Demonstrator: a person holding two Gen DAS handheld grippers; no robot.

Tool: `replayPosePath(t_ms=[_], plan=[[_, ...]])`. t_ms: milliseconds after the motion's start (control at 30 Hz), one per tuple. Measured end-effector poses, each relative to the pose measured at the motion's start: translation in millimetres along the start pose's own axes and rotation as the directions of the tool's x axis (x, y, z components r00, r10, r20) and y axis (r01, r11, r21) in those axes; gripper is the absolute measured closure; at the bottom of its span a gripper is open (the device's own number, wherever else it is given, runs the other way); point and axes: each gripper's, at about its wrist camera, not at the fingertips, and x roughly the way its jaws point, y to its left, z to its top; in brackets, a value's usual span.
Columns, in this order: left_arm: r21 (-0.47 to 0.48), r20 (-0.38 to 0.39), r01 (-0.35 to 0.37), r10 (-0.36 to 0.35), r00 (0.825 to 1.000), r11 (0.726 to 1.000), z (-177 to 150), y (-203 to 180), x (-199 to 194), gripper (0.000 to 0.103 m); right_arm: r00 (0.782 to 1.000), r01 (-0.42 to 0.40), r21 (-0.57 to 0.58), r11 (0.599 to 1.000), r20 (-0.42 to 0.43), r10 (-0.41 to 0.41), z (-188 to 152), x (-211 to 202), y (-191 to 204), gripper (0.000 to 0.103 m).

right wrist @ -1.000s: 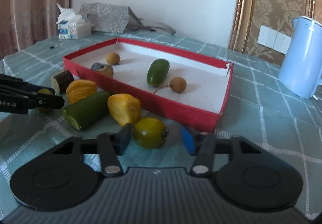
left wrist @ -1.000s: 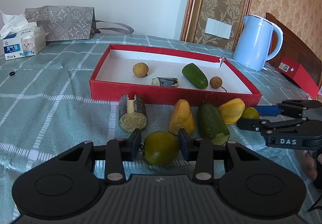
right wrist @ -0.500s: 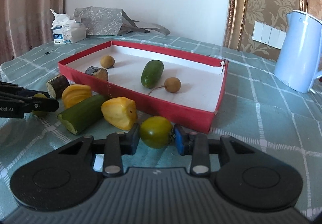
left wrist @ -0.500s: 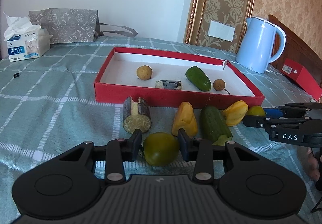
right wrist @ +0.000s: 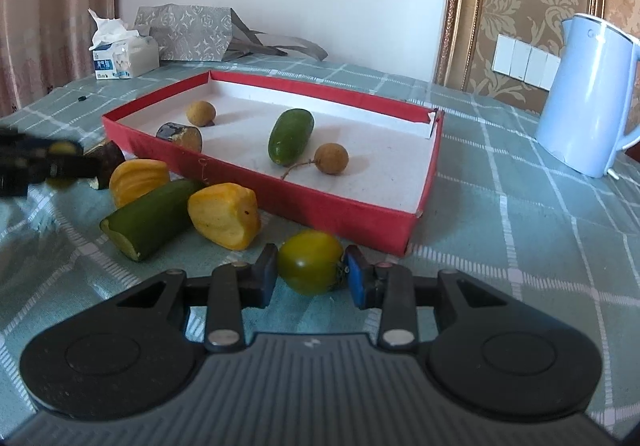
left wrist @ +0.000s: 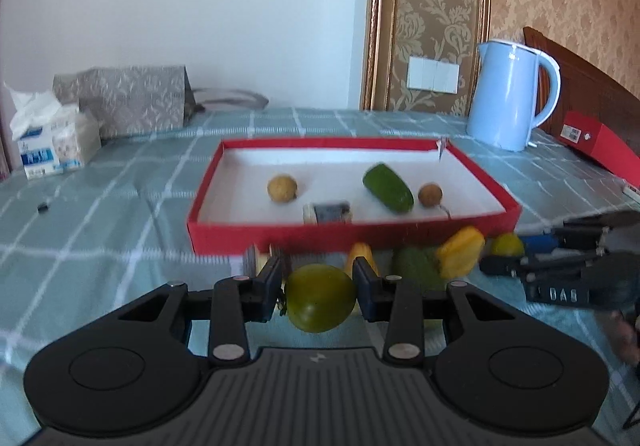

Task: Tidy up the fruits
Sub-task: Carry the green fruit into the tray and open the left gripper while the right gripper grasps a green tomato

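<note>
Left gripper [left wrist: 316, 288] jaws clamp a green tomato [left wrist: 320, 298] (red tray [left wrist: 340, 236] beyond).

left wrist: low, facing red tray [left wrist: 352, 236], slightly blurred | right wrist: same tray [right wrist: 340, 213], obliquely

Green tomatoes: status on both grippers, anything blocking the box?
Left gripper shut on green tomato, lifted. Right gripper shut on second tomato. Red box ahead, path clear.
</note>
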Motion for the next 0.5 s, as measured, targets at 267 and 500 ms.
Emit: replayPosePath(t_ms=[267,500], plan=[[0.031,0.033,-0.038,0.037,0.999,0.999,42.5,7.0,22.8,0.065,1.0,-0.001,0.003,1.0,0.0,0.001,0.2,0.2,0.8,0.069],[-0.007,-0.063,-0.076,0.075,0.995,0.997,68.6,25.2,87.0,0.065,1.0,0.001,0.0,1.0,-0.001,-0.001,-0.9,-0.4,1.4,0.069]])
